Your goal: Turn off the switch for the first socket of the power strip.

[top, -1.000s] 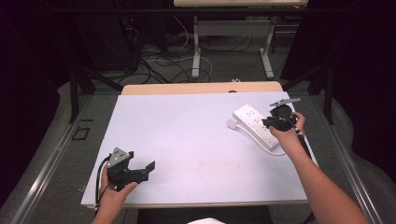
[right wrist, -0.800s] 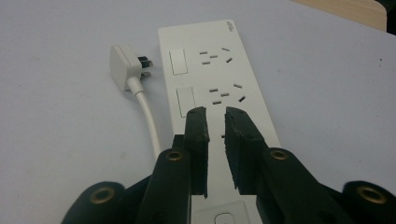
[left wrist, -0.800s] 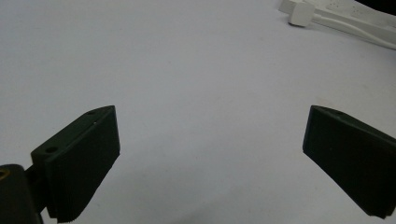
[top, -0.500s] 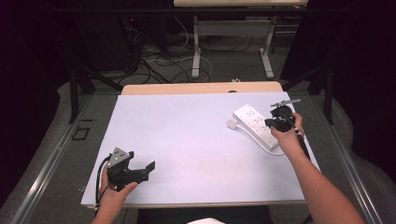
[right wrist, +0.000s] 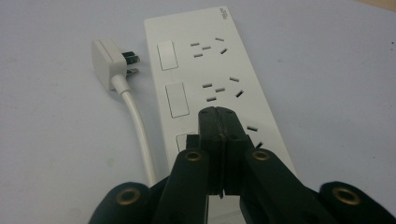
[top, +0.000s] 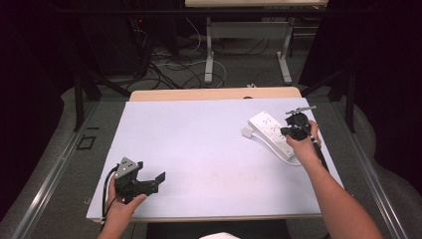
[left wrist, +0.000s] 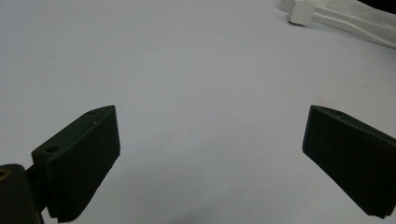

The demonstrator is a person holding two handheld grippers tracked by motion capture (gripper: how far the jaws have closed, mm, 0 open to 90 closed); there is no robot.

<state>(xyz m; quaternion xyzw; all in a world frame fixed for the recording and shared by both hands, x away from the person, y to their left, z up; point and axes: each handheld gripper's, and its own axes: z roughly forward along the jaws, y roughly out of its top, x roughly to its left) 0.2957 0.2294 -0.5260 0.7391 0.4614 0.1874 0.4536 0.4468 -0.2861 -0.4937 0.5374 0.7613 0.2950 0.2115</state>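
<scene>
High view. We list 1 white sheet (top: 209,149) covering most of a table (top: 214,93), whose wood edge shows bare at the far side. Around it we note dark curtains, grey floor, tangled cables (top: 169,64) and the white legs of a second desk (top: 209,50) beyond. 1 white power strip (top: 271,132) lies at the sheet's right side, slanted, with its plug (top: 247,132) just beside its left end. The right gripper (top: 293,130) sits over the strip's near half, held by the right hand (top: 306,144). The left gripper (top: 149,180) is at the near left corner, well apart from the strip, in the left hand (top: 122,199), jaws apart.

Left gripper view. We see 2 black jaws spread wide over bare sheet (left wrist: 196,93), nothing between them. The strip (left wrist: 355,14) and plug (left wrist: 299,11) show at the far upper right.

Right gripper view. We record the right gripper (right wrist: 219,116) with its 2 jaws pressed together, nothing between them; they have just finished closing. The tips stand over the strip (right wrist: 196,70) near its third switch; whether they touch it we cannot tell. The strip has 3 switches in a column, each beside a group of socket slots. The plug (right wrist: 107,60) lies left of the strip, prongs toward it, and its cord (right wrist: 140,130) runs down beside the strip on the sheet (right wrist: 56,140).
</scene>
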